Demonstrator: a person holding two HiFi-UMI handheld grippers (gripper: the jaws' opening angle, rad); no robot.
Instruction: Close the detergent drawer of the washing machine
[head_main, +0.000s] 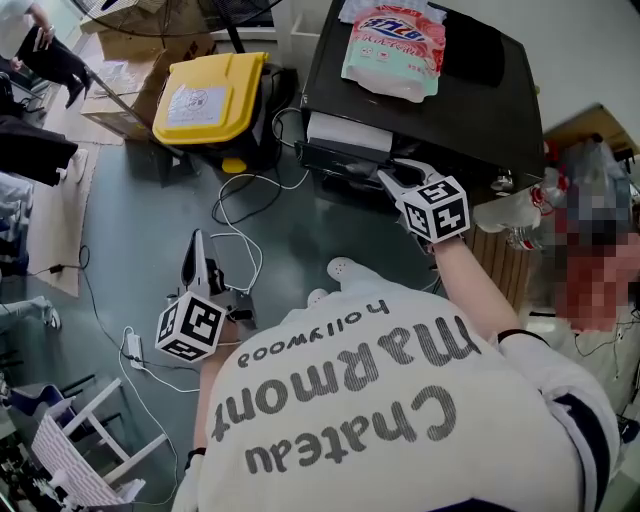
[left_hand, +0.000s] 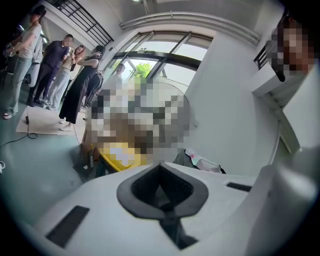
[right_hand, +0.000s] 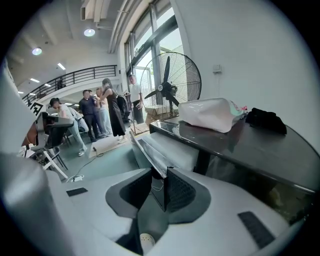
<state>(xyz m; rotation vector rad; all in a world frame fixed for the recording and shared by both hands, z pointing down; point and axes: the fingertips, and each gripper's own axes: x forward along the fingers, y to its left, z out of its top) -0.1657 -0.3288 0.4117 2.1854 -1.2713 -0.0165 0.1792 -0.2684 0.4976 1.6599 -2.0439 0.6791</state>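
Note:
The black washing machine stands at the upper right, and its pale detergent drawer juts out of the front toward me. My right gripper is at the drawer's front. In the right gripper view the drawer's thin dark front panel runs between the jaws, and my right gripper is shut on its edge. My left gripper hangs over the floor to the left, away from the machine. In its own view my left gripper is shut with nothing in it.
A pink detergent bag and a black cloth lie on the machine's top. A yellow bin stands to its left. Cables trail over the floor. A standing fan and several people are farther back.

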